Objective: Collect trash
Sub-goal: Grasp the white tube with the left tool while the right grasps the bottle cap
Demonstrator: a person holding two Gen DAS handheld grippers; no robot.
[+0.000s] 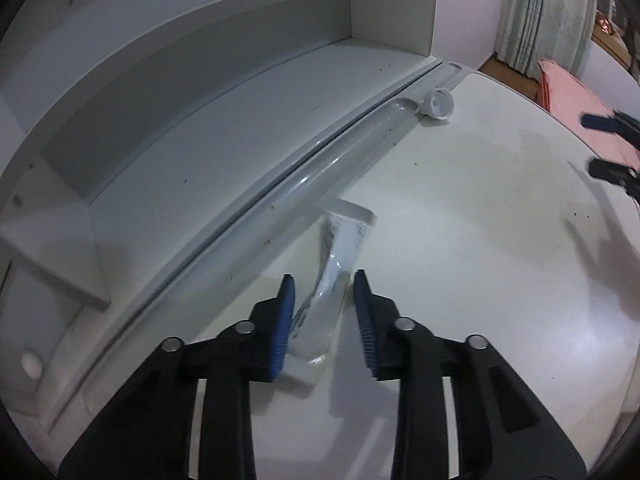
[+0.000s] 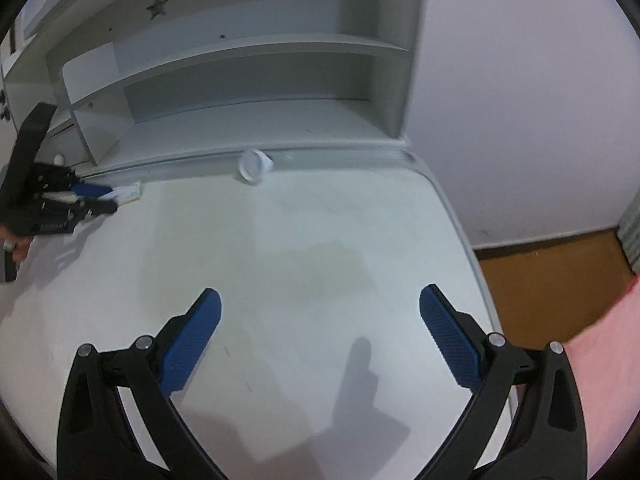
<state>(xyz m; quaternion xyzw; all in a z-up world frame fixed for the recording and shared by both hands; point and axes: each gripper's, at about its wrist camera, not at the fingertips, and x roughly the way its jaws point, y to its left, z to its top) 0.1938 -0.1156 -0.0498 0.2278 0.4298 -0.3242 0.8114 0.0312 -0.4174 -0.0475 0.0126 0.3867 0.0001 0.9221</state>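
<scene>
Pinching in on a crumpled clear wrapper [image 1: 334, 276], the left gripper [image 1: 325, 312] has its blue pads [image 1: 283, 320] narrowed to either side of it. The left pad looks to touch the plastic; whether the right one presses too cannot be told, as a sliver of gap seems to remain. The wrapper lies on the white desk [image 1: 460, 260], just beside the shallow groove [image 1: 340, 156] that runs along the desk's back edge.

Thin printed film like this is likely very light, limp and a little slippery, so it should crush easily. Taking it across its narrow, twisted middle looks surer than at the flat far end.

Further along the groove lies a small white cup [image 2: 254, 166], tipped on its side, a second piece of likely trash, well apart from the wrapper.

Over bare desk nearer the front, the right gripper [image 2: 320, 320] has its jaws spread wide and nothing between them. Behind the groove stands an empty white shelf unit [image 2: 248, 80]. Nothing blocks either piece of trash.
</scene>
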